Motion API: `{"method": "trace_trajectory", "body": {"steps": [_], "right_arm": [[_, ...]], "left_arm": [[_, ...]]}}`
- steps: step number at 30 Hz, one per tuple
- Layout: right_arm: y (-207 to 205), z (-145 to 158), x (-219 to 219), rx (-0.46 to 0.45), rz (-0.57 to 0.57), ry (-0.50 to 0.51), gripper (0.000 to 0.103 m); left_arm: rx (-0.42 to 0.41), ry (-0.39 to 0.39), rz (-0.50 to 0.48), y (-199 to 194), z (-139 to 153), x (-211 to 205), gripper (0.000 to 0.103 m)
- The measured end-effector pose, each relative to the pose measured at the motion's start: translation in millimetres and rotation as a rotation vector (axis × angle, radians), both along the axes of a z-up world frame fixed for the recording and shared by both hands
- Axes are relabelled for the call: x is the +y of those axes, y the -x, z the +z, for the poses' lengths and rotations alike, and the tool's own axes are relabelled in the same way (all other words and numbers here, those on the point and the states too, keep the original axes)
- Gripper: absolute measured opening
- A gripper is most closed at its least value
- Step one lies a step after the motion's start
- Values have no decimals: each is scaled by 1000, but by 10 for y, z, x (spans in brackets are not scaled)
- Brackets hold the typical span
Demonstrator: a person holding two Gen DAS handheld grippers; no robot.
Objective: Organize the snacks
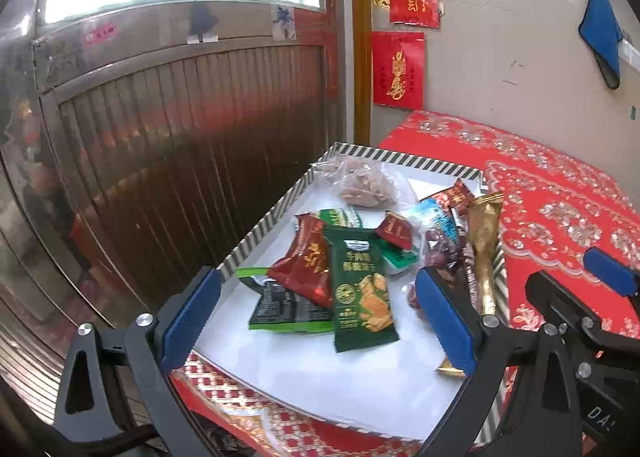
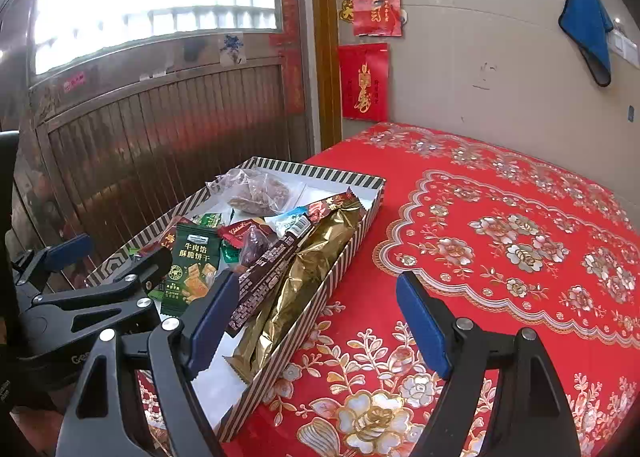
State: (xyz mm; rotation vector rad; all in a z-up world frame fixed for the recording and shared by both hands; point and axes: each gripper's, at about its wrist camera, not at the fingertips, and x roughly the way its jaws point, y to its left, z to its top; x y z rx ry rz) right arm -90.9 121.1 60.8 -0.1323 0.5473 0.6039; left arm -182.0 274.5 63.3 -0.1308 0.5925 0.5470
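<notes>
Jaws apart both grippers: left gripper [image 1: 320,311], right gripper [image 2: 316,323]; tray [image 1: 276,213] holds snacks.

Both grippers are held side by side. The left gripper [image 1: 320,321] is spread wide. The right gripper [image 2: 316,321] is likewise parted, nothing gripped.

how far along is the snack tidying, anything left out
Done: every snack in view sits inside the striped tray, including the green biscuit pack, the gold pack and the clear bag. None shows on the red tablecloth. In hand: nothing; the left gripper and right gripper are both open and empty. Left: the packs lie piled loosely, so straightening them may remain.
</notes>
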Motion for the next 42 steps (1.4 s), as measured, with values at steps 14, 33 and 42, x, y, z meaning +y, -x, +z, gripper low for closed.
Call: {"method": "trace_trajectory", "body": {"steps": [14, 33, 42], "right_arm": [[-29, -78, 33, 24, 11, 8, 81], [-27, -125, 70, 36, 27, 12, 81], [-21, -144, 80, 37, 29, 18, 81]], "left_arm": [[-8, -33, 4, 83, -21, 12, 98], [10, -78, 9, 137, -66, 11, 103], [-3, -65, 3, 171, -53, 34, 103]]}}
